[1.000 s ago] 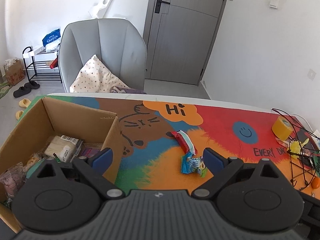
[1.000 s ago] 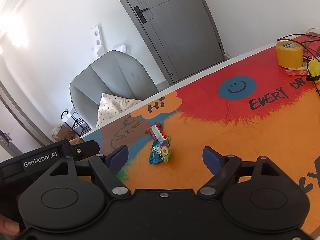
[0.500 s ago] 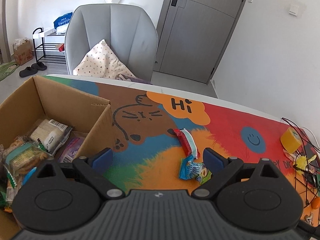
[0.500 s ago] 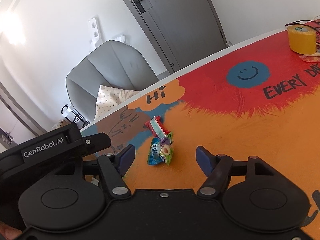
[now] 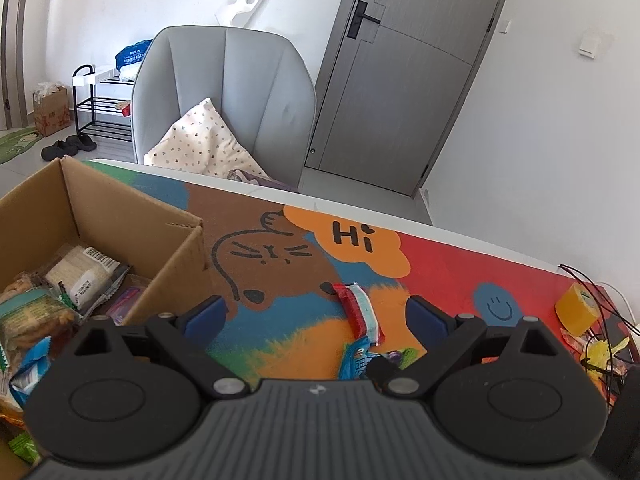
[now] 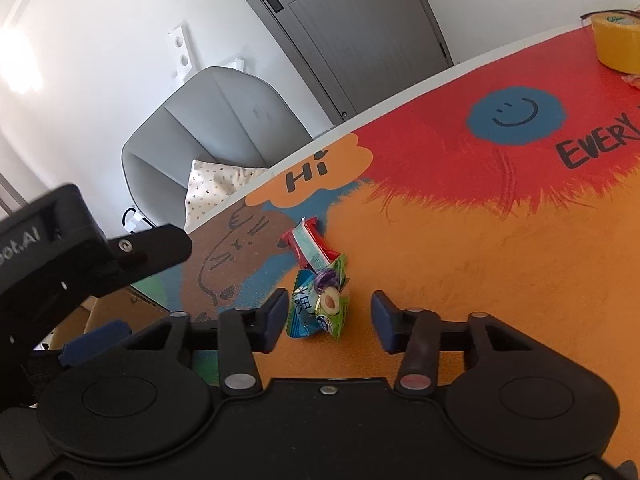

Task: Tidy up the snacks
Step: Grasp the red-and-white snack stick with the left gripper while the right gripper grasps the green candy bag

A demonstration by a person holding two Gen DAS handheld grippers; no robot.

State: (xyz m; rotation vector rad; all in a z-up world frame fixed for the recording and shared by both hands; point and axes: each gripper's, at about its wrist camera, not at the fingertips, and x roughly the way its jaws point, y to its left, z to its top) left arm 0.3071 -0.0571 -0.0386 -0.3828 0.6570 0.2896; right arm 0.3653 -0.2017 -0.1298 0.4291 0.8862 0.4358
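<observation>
A blue-and-green snack packet (image 6: 320, 306) lies on the colourful table mat (image 6: 480, 240), its far end over a red-and-white snack bar (image 6: 308, 245). My right gripper (image 6: 328, 314) is low over the mat with the packet between its closing jaws. The left pad is at the packet's edge and a gap remains on the right. My left gripper (image 5: 316, 316) hovers open and empty beside a cardboard box (image 5: 120, 208) holding several wrapped snacks (image 5: 80, 276). In the left wrist view the snack bar (image 5: 358, 312) shows between the fingers, and the packet (image 5: 358, 360) is partly hidden by the gripper body.
A yellow tape roll (image 5: 574, 310) (image 6: 618, 40) and tangled black wires (image 5: 600, 312) sit at the mat's right end. A grey armchair (image 5: 224, 92) with a spotted cushion stands beyond the table's far edge. The left gripper's black body fills the left of the right wrist view.
My right gripper has come down and forward onto the packet, and its jaws have narrowed around it. The left gripper has shifted a little and rolled, staying open.
</observation>
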